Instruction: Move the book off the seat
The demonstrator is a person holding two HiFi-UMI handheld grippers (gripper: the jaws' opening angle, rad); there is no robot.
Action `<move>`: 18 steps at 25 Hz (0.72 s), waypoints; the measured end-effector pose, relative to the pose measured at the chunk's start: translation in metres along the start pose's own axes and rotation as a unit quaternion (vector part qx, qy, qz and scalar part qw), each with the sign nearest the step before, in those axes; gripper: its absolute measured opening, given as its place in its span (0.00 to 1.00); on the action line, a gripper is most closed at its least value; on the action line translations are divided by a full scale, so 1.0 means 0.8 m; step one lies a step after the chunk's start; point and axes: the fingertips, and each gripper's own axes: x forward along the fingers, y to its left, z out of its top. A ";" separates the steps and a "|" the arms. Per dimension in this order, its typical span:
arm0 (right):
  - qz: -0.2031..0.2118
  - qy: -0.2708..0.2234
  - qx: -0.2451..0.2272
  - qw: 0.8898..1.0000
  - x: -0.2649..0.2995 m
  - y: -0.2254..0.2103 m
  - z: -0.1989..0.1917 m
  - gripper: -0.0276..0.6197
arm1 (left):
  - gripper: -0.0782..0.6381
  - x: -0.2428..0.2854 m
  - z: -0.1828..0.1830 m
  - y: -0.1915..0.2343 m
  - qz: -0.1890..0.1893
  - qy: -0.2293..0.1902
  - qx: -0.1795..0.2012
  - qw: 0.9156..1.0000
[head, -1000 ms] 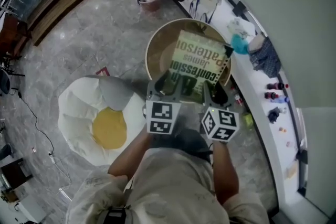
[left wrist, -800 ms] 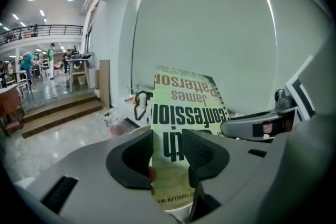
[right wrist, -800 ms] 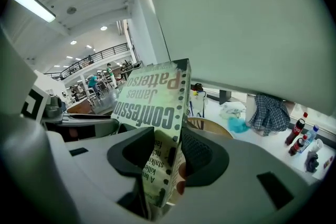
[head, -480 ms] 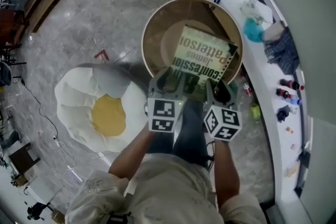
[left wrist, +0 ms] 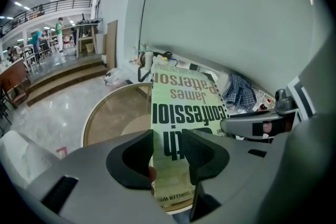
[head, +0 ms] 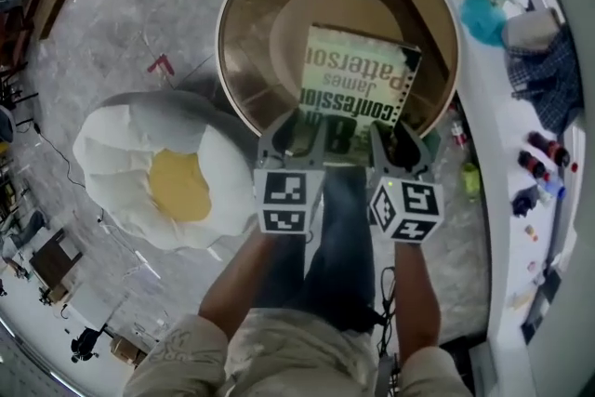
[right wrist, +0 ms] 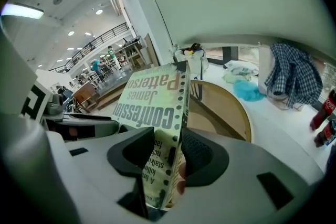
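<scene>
A pale green paperback book (head: 358, 84) is held by its near edge over a round brown seat (head: 244, 60) with a pale rim. My left gripper (head: 299, 133) is shut on the book's near left corner. My right gripper (head: 395, 139) is shut on its near right corner. In the left gripper view the book (left wrist: 186, 107) stands up between the pads of that gripper (left wrist: 168, 152). The right gripper view shows the book (right wrist: 152, 97) edge-on, pinched in that gripper (right wrist: 167, 155). I cannot tell whether the book's far edge touches the seat.
A white and yellow egg-shaped cushion (head: 158, 172) lies on the marble floor left of the seat. A white counter (head: 507, 121) curves along the right, carrying a teal cloth (head: 483, 14), a plaid cloth (head: 548, 74) and small bottles (head: 537, 165).
Both grippers and the book have come down toward the round seat, which now looks larger and nearer. The grip on the book is unchanged.
</scene>
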 end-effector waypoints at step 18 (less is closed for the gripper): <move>0.001 0.072 0.030 0.997 0.101 -0.054 -0.098 0.31 | 0.35 0.112 -0.096 0.011 0.011 0.069 -0.020 0.997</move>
